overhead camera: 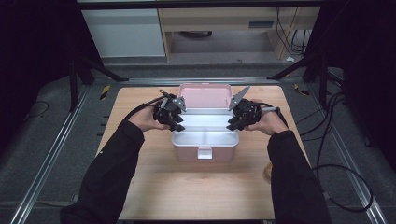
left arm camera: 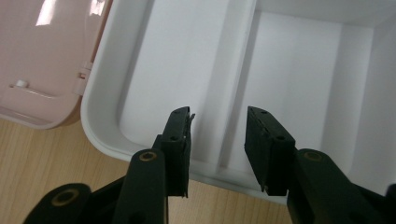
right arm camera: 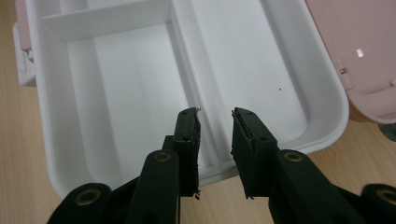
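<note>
A pink box (overhead camera: 187,153) stands open at mid table, its lid (overhead camera: 205,95) tipped back. Inside sits a white tray (overhead camera: 205,140) split by partitions, with nothing in it. My left gripper (overhead camera: 176,125) hangs at the box's left end and my right gripper (overhead camera: 232,125) at its right end. In the left gripper view the left gripper (left arm camera: 218,116) is open, its jaws astride a tray partition (left arm camera: 243,70) above the rim without touching it. In the right gripper view the right gripper (right arm camera: 215,114) is open too, its narrower gap over the long partition (right arm camera: 187,60).
The box rests on a wooden table (overhead camera: 196,186). A white latch (overhead camera: 204,153) sits on the box's front. A small round object (overhead camera: 267,172) lies at the table's right edge by the right sleeve. Cables (overhead camera: 345,186) run over the floor at right.
</note>
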Tool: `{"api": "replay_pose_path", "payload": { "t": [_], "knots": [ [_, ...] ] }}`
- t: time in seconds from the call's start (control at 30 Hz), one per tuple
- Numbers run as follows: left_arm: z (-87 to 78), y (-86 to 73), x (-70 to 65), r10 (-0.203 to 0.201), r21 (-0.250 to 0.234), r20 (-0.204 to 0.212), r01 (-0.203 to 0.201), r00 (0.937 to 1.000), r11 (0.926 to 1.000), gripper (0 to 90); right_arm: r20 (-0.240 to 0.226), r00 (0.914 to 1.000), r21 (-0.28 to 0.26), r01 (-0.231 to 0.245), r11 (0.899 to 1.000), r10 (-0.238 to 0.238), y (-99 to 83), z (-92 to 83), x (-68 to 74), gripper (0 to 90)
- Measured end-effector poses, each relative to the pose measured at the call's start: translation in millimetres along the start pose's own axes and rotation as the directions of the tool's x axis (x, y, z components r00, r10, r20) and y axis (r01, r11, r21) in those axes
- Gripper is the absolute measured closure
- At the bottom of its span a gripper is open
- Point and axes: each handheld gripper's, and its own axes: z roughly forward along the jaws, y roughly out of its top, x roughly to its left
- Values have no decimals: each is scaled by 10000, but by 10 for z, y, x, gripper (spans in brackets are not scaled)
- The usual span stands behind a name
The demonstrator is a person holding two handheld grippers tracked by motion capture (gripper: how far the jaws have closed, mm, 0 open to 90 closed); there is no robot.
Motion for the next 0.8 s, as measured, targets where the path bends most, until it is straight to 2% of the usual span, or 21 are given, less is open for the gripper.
{"api": "replay_pose_path", "payload": {
  "t": [0.07, 0.2, 0.3, 0.33, 0.37, 0.47, 0.63, 0.8],
  "knots": [
    [37, -3, 10, 259, 68, 103, -260, 9996, 9996, 640, -155, 9999, 272, 37, 9996, -33, 31, 29, -15, 739],
    [74, 9, 17, 425, 232, 248, -430, 9988, 9988, 695, -320, 9994, 483, 116, 9988, -100, 49, 60, -39, 772],
    [88, 43, 31, 597, 613, 411, -622, 9974, 9962, 729, -476, 9988, 692, 100, 9976, -67, 69, 87, -57, 795],
    [90, 55, 36, 632, 717, 394, -659, 9972, 9952, 755, -538, 9985, 767, 110, 9970, -69, 75, 94, -59, 804],
    [93, 78, 52, 682, 938, 555, -732, 9961, 9929, 788, -653, 9978, 883, 171, 9960, -113, 83, 110, -68, 818],
    [97, 85, 55, 683, 961, 697, -749, 9952, 9926, 843, -821, 9966, 1013, 191, 9947, -107, 95, 130, -84, 822],
    [98, 80, 68, 601, 954, 855, -682, 9945, 9931, 849, -1099, 9939, 1025, 119, 9947, -6, 92, 163, -112, 833],
    [101, 87, 74, 604, 949, 948, -695, 9937, 9931, 860, -1119, 9937, 975, 68, 9952, 41, 85, 163, -132, 833]
  ]
}}
